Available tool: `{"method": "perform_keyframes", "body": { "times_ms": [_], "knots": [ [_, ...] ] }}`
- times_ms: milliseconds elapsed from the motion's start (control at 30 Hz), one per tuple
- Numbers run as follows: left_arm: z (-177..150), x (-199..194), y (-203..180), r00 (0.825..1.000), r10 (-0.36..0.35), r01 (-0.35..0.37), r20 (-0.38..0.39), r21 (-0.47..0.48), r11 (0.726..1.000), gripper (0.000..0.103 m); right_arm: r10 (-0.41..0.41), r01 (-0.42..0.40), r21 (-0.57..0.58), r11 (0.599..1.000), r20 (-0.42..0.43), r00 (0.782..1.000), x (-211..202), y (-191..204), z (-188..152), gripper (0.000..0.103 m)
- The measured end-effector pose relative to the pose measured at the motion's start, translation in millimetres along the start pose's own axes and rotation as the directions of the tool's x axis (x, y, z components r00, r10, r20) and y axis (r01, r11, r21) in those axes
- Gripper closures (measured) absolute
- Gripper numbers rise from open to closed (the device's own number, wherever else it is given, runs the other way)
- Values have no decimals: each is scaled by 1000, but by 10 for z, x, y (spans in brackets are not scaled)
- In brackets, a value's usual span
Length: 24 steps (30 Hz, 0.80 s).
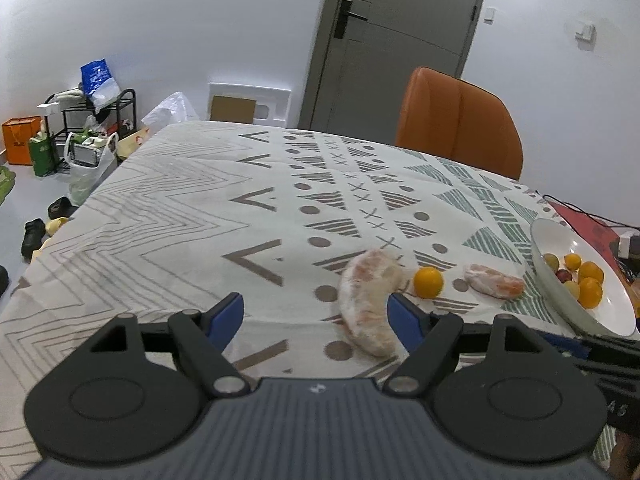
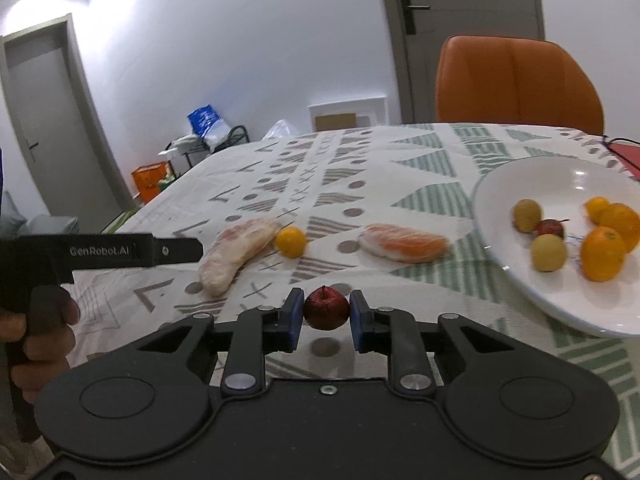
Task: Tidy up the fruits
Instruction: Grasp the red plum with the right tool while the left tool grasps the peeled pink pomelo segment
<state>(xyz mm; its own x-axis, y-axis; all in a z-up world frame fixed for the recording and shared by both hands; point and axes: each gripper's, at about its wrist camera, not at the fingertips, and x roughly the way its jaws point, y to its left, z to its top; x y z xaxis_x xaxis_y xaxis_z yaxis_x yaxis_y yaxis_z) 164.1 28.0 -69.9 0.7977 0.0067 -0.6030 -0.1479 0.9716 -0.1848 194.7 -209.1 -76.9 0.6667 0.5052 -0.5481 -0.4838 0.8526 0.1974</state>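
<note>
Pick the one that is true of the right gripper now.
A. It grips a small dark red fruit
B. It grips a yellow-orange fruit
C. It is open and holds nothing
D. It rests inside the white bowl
A: in the right wrist view the right gripper has its blue pads against both sides of the small dark red fruit, short of the white bowl.

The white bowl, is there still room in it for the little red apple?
Yes. The wide white bowl is bare on its near-left side, between its rim and the yellow-green fruit. Its right side is crowded with oranges. The right gripper grips the small dark red apple. Outside, the patterned tablecloth beside the peeled citrus wedge is bare.
</note>
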Motion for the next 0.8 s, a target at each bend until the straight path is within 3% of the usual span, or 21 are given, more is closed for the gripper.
{"method": "perform_keyframes", "body": {
  "times_ms": [300, 533, 567, 633, 667, 800],
  "knots": [
    [8, 227, -219, 999, -31, 33, -40, 38, 999, 28, -16, 12, 59, 998, 55, 998, -216, -252, 61, 80],
    [-6, 395, -316, 1000, 11, -9, -27, 69, 998, 32, -37, 27, 91, 995, 112, 993, -406, -410, 132, 80],
    [-12, 417, -346, 999, 25, -22, -23, 90, 996, 35, -48, 37, 93, 995, 121, 991, -434, -435, 140, 80],
    [-8, 426, -383, 999, 51, -49, -18, 108, 993, 50, -60, 45, 109, 993, 137, 989, -483, -500, 150, 80],
    [3, 429, -388, 999, 37, -34, -20, 106, 994, 64, -69, 53, 116, 992, 143, 987, -506, -535, 150, 80],
    [27, 405, -428, 999, 31, -28, -28, 95, 995, 67, -116, 91, 155, 984, 156, 981, -582, -691, 130, 80]
  ]
}}
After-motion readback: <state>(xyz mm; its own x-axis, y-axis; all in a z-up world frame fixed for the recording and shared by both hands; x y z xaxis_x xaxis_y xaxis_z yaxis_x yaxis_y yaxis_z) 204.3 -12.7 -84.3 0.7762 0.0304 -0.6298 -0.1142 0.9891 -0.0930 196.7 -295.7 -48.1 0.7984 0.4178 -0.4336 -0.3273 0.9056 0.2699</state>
